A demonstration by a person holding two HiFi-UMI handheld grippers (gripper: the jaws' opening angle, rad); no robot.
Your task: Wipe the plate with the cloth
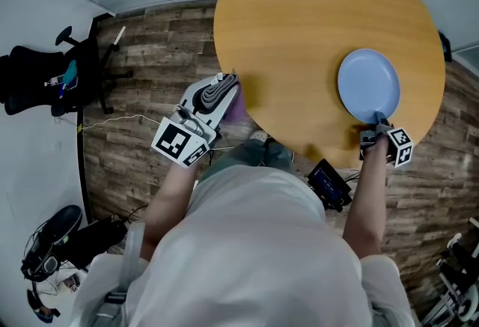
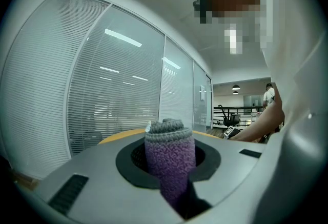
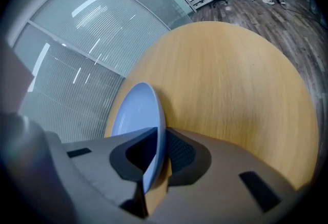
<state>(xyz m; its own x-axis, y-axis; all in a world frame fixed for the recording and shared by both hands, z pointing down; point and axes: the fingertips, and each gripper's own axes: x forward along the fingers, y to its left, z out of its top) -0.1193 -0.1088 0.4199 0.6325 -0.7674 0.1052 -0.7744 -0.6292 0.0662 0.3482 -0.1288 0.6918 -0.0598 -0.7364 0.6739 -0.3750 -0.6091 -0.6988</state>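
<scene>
At about four o'clock on the round wooden table (image 1: 299,26) lay the pale blue plate (image 1: 368,84), close to the tabletop's edge. We held our right gripper (image 1: 379,126) at the plate's six o'clock rim. In the right gripper view its jaws were clamped on that rim, one pad on each face of the plate (image 3: 134,115), with the tabletop (image 3: 230,84) spread out beyond. At about eight o'clock from the table's centre, just off its edge, we held our left gripper (image 1: 223,90) above the plank floor (image 1: 142,56). Its jaws were closed on a rolled purple and grey cloth (image 2: 169,146), which stood up between the pads. Well apart, at nine o'clock in the head view, stood a black office chair (image 1: 45,78)
</scene>
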